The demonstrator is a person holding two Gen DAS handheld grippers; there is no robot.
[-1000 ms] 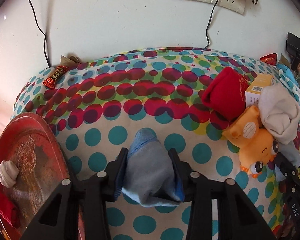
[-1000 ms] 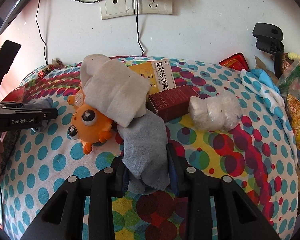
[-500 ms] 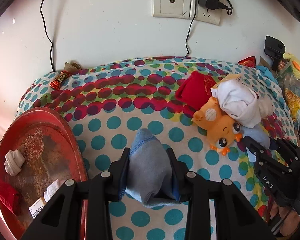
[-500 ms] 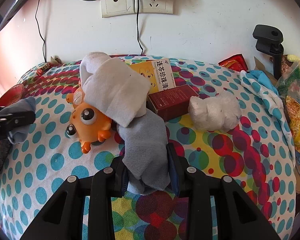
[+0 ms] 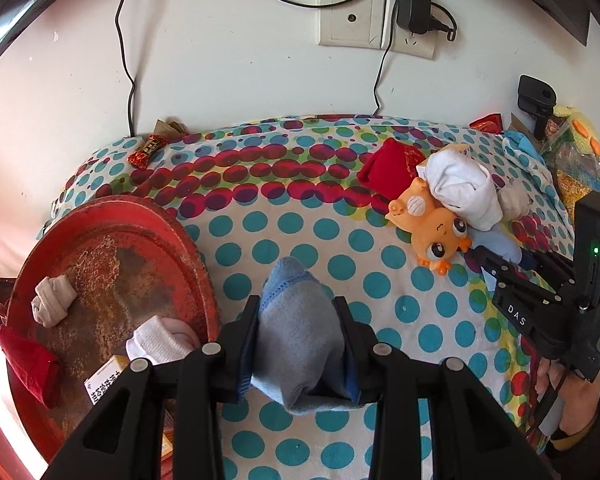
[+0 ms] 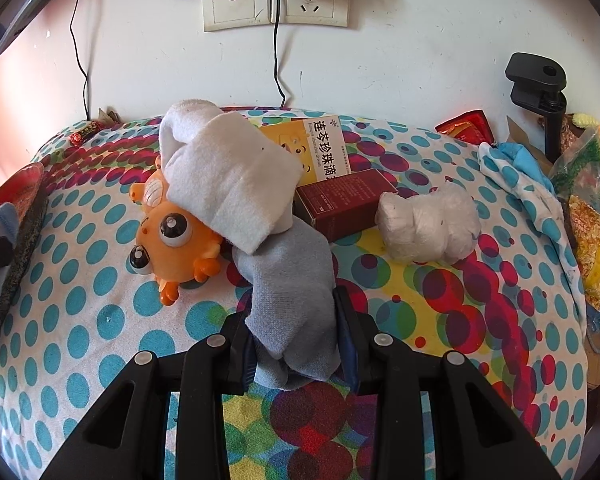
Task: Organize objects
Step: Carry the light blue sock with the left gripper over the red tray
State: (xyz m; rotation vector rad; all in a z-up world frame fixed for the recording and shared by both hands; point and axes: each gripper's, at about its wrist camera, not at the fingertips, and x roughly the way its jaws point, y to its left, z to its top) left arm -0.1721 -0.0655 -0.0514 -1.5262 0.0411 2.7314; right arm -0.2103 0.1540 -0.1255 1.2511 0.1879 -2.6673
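red tray (image 5: pixel 188 248): lying at the lower left of the left wrist view, already holding a rolled white sock (image 5: pixel 52 300), a pink-and-white sock (image 5: pixel 160 340), a red cloth (image 5: pixel 28 364) and a small yellow box (image 5: pixel 104 380)
left gripper (image 5: pixel 298 344): clamping a blue sock (image 5: pixel 296 332) at bottom centre of its own view, the pads pressing on both flanks, having just been closing a little tighter on it
blue sock, axis: running lengthwise up the frame, rounded end pointing toward the wall, other end sagging below the jaws
step in hand: looking like carrying the blue sock toward the tray, just beside it on the left
next move: probably calling for swinging left over the tray rim, then releasing clear of the socks already there
orange toy (image 6: pixel 172 240): lying left of centre in the right wrist view, a large white sock (image 6: pixel 232 184) draped over its top
right gripper (image 6: pixel 296 344): gripping a grey sock (image 6: pixel 292 280) at bottom centre of its view
grey sock, axis: leaning up and to the left, far end tucked under the white sock, near the dark red box (image 6: pixel 344 204)
risk: pulling the grey sock likely dragging the white sock along
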